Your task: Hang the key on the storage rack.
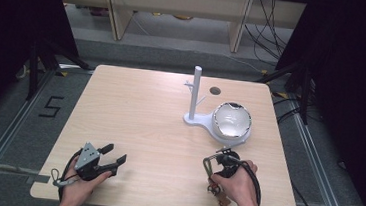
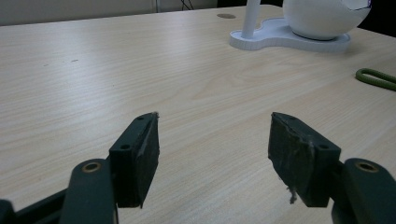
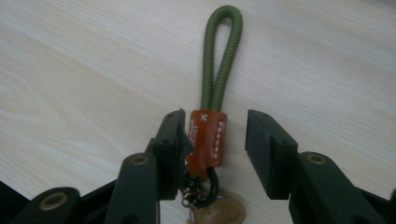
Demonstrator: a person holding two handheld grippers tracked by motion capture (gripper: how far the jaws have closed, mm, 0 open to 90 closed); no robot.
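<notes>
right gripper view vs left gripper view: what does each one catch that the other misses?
Right gripper view alone: the brown leather tab of the keychain, the ring below it, and the right gripper with its jaws apart on either side of the tab, one pad seemingly touching it.
Left gripper view alone: the white stand with its pole and the white bowl, plus the left gripper, open over bare wood.
Both: the green cord loop and the light wood table.
</notes>
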